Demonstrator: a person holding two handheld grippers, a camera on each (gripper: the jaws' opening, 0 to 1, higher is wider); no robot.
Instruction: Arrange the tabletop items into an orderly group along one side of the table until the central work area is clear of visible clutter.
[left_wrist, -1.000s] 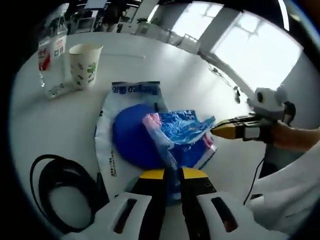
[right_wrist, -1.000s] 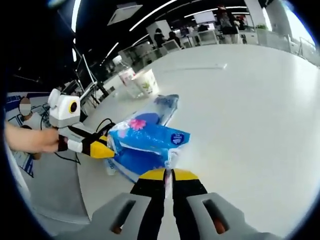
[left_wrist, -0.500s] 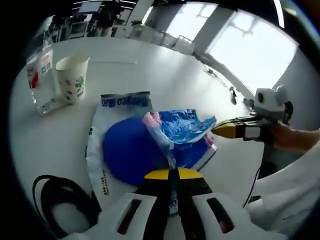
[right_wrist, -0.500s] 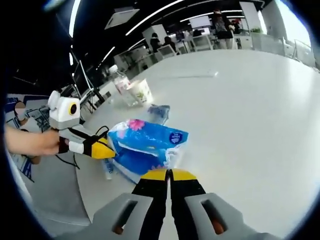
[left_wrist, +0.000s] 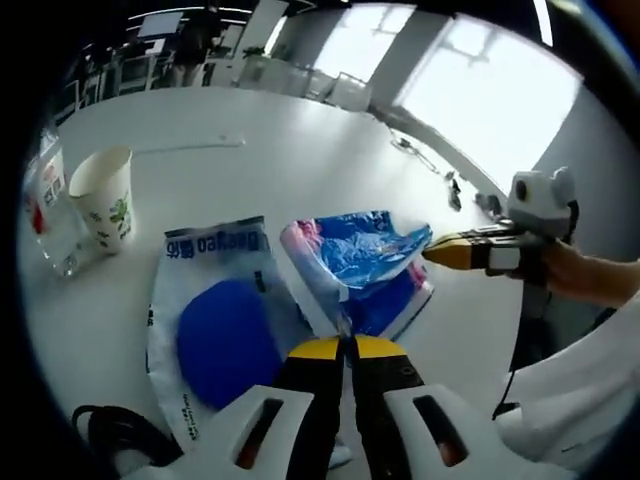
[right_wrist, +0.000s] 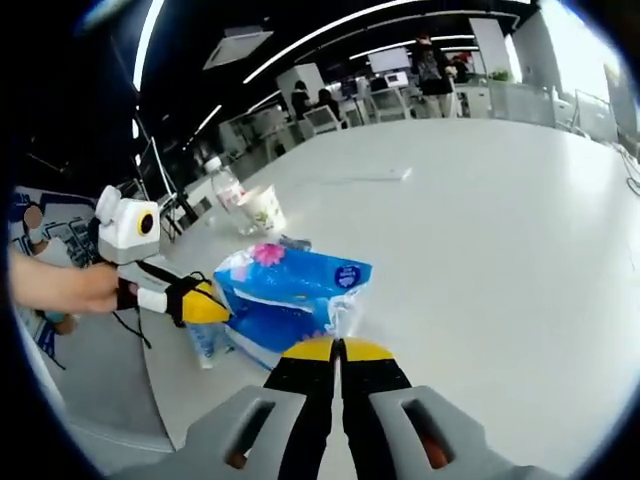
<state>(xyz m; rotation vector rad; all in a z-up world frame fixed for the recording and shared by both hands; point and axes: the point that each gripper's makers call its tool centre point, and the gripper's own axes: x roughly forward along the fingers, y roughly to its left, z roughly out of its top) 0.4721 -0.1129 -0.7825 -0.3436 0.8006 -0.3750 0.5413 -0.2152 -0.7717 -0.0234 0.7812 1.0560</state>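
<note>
Spanning the gap between both tools, the blue tissue pack (left_wrist: 365, 265) with a pink flower print hangs above the white worktop (right_wrist: 500, 220), its wrapper crinkled. The left tool (left_wrist: 340, 347) pinches one wrapper end with pressed-together jaws; the right tool (right_wrist: 338, 347) pinches the opposite end. Beneath lies a white bag with a blue disc (left_wrist: 225, 335). A paper cup (left_wrist: 102, 198) and a water bottle (right_wrist: 226, 186) stand near the far edge.
</note>
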